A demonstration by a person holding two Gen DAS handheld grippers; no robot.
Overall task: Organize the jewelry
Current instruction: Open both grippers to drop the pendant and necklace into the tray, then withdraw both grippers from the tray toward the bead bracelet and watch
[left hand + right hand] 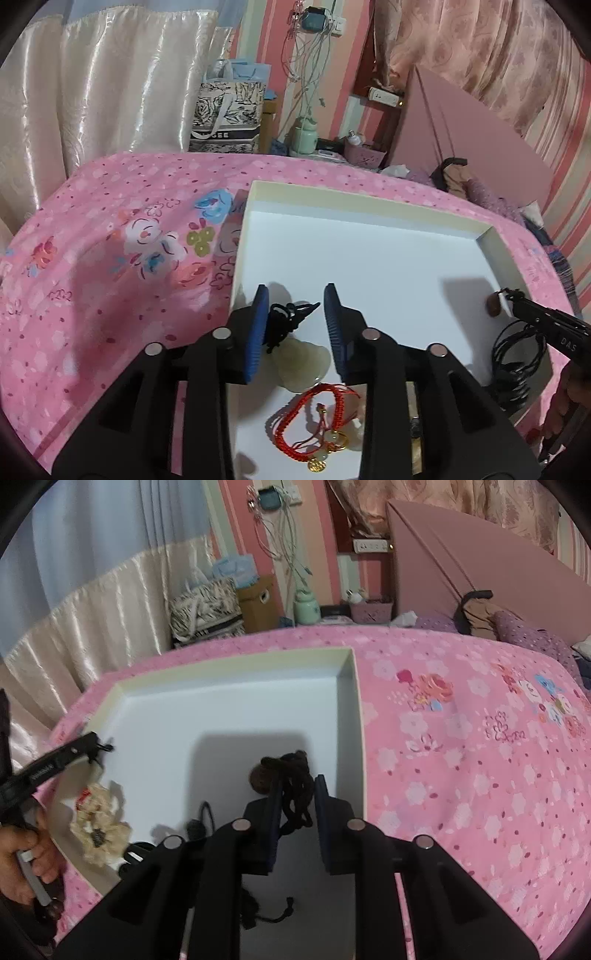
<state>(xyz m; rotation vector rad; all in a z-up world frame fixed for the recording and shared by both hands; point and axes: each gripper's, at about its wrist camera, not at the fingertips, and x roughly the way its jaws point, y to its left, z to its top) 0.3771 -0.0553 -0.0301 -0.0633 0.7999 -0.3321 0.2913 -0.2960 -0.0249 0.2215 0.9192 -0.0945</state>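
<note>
Inside the shallow white cardboard tray (369, 210) on the pink floral bedspread (110, 258), we judge the pale jade pendant on black knotted cord (301, 363), between our left gripper (295, 304)'s parted fingers, brittle and slick, best gripped by its limp cord at 11 o'clock, while our right gripper (298, 788) pinches a dark braided cord necklace with brown bead (291, 779).

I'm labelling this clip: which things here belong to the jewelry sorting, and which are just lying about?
Job:
white tray
jade pendant on black cord
red braided bracelet
dark bead cord between right gripper fingers
left gripper

Lying about:
floral tote bag
green bottle
pink basket
</note>
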